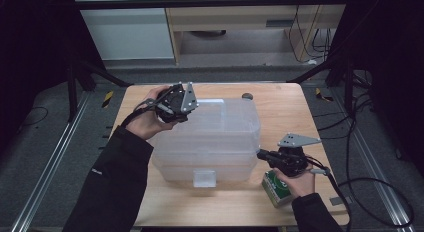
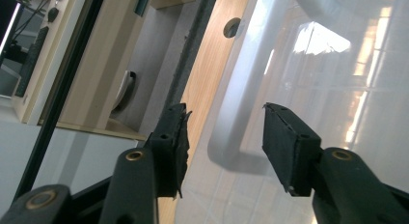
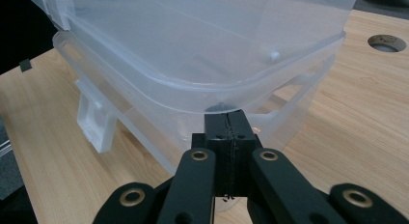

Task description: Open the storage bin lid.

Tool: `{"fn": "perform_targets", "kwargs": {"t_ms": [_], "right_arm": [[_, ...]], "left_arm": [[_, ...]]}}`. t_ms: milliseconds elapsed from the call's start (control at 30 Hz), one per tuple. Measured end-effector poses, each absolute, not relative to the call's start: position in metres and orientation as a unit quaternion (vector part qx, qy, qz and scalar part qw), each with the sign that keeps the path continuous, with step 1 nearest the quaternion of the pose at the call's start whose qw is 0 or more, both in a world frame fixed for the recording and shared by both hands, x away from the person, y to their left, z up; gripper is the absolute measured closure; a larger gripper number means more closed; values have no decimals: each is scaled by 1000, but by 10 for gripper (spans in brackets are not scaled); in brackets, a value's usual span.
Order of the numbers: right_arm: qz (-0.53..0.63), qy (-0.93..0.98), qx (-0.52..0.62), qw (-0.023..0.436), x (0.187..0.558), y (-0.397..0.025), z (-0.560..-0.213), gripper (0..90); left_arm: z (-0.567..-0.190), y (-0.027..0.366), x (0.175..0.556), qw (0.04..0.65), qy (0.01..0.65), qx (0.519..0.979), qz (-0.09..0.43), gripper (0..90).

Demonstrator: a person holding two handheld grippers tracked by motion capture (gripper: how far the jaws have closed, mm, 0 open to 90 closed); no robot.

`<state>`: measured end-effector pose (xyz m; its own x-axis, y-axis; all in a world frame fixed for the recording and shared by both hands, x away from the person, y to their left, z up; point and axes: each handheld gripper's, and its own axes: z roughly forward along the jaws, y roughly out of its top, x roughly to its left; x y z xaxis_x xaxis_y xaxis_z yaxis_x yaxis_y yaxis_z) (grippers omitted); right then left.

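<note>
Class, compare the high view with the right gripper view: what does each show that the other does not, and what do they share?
High view: a green can under the right hand. Right gripper view: the right tongs shut, tips at the lid rim of the clear box. Shared: that box, its front latch, the wooden table.

High view looks down; both gripper views sit close, sharing the clear bin (image 1: 210, 137)

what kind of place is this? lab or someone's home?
Most likely a lab or recording rig, not a home: a bare wooden table holding a clear plastic storage box, dark curtains at the sides, loose cables on grey carpet, and aluminium rails beside the table.
</note>
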<state>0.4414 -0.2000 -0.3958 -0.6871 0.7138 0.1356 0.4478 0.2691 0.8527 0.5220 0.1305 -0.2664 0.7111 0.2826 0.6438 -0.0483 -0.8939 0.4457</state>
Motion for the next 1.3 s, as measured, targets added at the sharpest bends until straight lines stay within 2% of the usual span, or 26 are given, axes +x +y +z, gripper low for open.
{"fn": "perform_targets", "kwargs": {"t_ms": [300, 600, 833, 1000, 1300], "right_arm": [[476, 785, 370, 142, 441, -200, -396, 900], [475, 786, 370, 143, 441, -200, -396, 900], [473, 785, 372, 145, 440, -199, -395, 900], [473, 786, 372, 143, 440, -199, -395, 900], [473, 786, 372, 144, 440, -199, -395, 900]], "left_arm": [[-262, 163, 501, 278, 91, 886, 360, 413], [-268, 198, 488, 350, 162, 850, 360, 409], [-271, 231, 473, 404, 232, 806, 364, 431], [-279, 257, 462, 451, 299, 756, 368, 473], [-301, 289, 450, 466, 360, 713, 381, 585]]}}
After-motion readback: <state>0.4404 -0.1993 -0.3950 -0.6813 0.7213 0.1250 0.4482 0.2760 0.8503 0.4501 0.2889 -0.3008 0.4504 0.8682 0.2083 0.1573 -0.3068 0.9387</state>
